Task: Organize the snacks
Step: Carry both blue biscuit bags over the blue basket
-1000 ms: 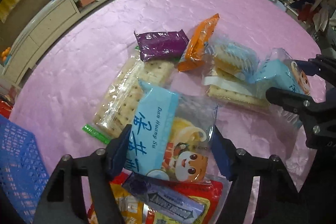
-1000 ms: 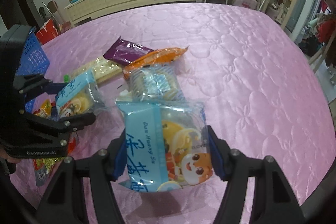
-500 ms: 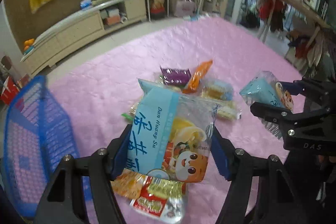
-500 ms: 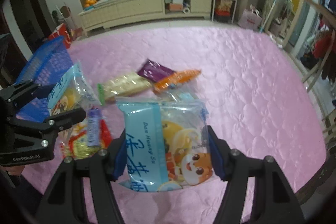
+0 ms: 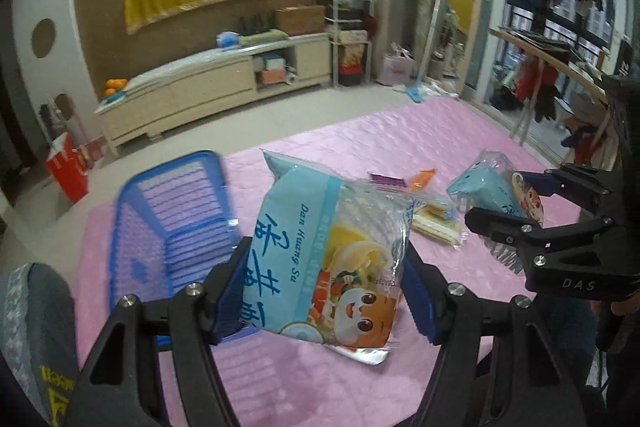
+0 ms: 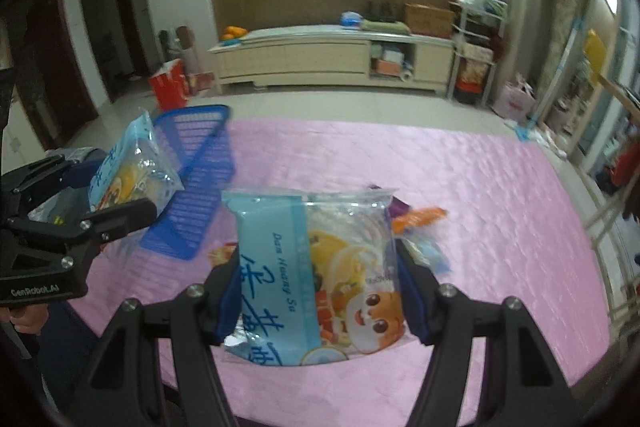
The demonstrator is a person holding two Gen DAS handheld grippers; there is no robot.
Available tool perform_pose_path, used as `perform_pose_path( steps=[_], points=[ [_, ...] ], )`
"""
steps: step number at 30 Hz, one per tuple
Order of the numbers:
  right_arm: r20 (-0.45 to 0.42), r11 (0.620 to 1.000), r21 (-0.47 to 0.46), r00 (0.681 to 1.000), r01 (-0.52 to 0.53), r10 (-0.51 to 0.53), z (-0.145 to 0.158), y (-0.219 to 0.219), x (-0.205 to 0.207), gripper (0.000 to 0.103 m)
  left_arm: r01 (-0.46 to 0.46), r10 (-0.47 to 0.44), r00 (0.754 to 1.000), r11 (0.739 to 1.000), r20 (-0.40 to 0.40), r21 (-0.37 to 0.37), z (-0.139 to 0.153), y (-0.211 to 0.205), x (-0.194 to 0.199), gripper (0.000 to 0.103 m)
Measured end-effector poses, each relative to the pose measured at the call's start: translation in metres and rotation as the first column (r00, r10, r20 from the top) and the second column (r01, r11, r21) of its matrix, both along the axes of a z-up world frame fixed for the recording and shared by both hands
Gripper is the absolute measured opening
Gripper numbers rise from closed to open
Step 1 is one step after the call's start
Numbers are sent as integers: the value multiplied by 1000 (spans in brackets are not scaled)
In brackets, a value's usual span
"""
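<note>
**Two packets in the air, basket on the left**

The left gripper [image 5: 326, 291] grasps one blue snack packet [image 5: 332, 263] beside the blue basket [image 5: 168, 227]; the right gripper [image 6: 316, 303] grasps the second packet [image 6: 316, 275] above the pink table [image 6: 500, 211]. Advice: bring each packet fully over the rim before releasing.

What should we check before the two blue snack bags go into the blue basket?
1. Left gripper shut on its snack bag: ok, squeezed between both fingers.
2. Right gripper shut on the second snack bag: ok.
3. Both bags lifted off the pink tablecloth: ok.
4. Blue basket in reach: ok, right beside the left gripper.
5. Basket room: ok, nothing shows inside it in the left view.
6. Basket standing flat: cannot tell, it looks tilted and blurred.
7. Other snacks left on the table, like the orange packet: not ok, still to sort.
</note>
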State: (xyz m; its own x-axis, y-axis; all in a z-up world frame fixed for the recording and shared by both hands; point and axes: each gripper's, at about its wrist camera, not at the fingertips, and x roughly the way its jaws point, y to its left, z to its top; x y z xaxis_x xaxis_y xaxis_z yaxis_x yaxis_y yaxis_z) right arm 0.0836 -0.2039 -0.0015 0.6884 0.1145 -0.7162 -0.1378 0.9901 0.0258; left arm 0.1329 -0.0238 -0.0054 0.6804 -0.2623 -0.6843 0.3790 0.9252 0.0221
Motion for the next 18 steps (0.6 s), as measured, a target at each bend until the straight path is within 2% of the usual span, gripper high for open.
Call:
perform_pose_path(
  steps=[5, 10, 18],
  points=[
    [12, 995, 32, 995, -98, 98, 9, 39, 7, 70, -96, 96, 995, 995, 25, 15, 12, 42, -15, 67],
    [26, 983, 34, 983, -181, 180, 16, 78, 14, 70, -197, 196, 980, 980, 16, 32, 14, 87, -17, 67],
    [1, 959, 31, 960, -280, 281, 10, 128, 31, 70, -267, 267, 963, 964, -25, 19, 5, 128, -12, 67]
  ],
)
